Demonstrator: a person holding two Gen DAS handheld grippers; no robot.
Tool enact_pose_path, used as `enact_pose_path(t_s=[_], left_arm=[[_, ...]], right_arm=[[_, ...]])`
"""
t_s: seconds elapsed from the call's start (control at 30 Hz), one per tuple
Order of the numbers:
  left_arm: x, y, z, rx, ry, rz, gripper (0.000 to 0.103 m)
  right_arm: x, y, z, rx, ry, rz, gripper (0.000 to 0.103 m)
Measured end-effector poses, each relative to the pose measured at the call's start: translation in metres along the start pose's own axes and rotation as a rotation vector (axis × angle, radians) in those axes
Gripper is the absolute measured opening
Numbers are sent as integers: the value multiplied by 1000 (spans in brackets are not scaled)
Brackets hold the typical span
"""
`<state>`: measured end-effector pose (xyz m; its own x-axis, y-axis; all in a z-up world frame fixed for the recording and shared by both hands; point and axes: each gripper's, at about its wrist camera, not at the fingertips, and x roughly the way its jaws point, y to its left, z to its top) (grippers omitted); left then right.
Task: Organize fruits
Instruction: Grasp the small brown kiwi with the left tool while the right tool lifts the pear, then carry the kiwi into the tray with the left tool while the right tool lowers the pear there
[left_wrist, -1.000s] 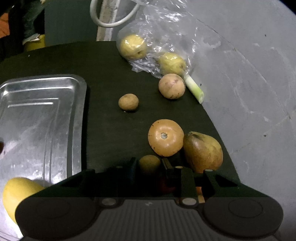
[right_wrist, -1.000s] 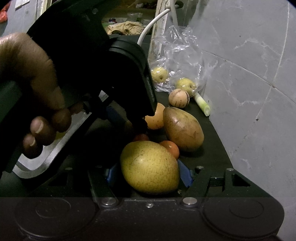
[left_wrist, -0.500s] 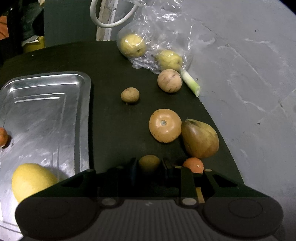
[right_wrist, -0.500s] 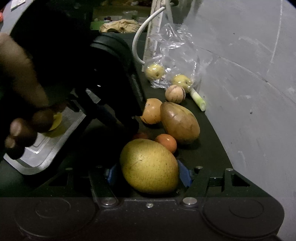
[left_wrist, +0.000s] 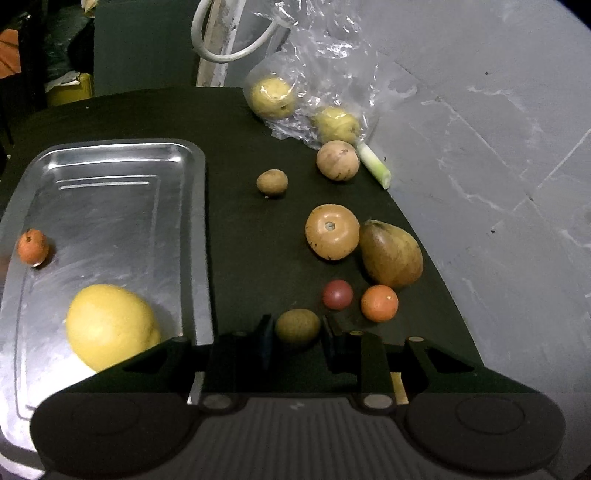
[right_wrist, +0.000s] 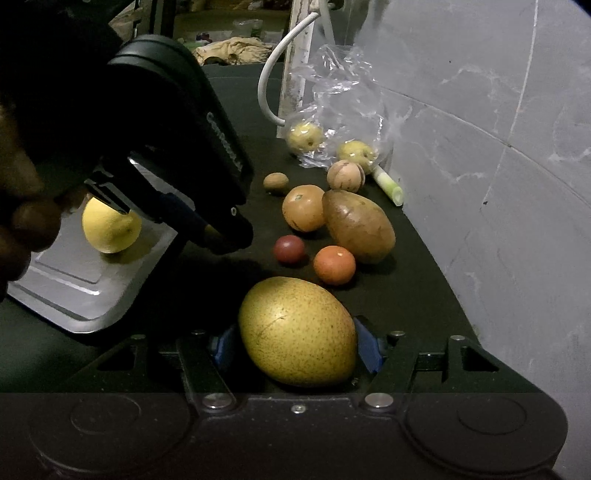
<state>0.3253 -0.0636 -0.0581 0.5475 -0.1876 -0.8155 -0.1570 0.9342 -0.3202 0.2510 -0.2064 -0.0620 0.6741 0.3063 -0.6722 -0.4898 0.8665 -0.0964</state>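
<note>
Holding fruit in both grippers, you are only partly done. Your right gripper (right_wrist: 297, 347) has its fingers closed on a big speckled pear (right_wrist: 297, 332). Your left gripper (left_wrist: 297, 334) has its fingers closed around a small brown fruit (left_wrist: 297, 326), low over the table (left_wrist: 236, 229). The tray (left_wrist: 195, 229) has just a yellow fruit (left_wrist: 110, 325) and a small orange one (left_wrist: 33, 246). Many fruits are left on the table. Two sit inside a plastic bag (left_wrist: 325, 74). The tray's near end is hidden.
</note>
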Motion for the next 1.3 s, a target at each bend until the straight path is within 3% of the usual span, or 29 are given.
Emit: enact_pose_path(t_s=[0.37,0.8,1.3], left_arm=[[-34,32,-6,-42,-59,13,30],[-73,94,-17,-165,-107,60,30],[-92,163,-46,-284,-82,139,30]], right_arm=[[-17,30,8,2,-22,42,66],[-29,75,24,-26,-42,130,66],[-25,130,39,-112,-45,221,66]])
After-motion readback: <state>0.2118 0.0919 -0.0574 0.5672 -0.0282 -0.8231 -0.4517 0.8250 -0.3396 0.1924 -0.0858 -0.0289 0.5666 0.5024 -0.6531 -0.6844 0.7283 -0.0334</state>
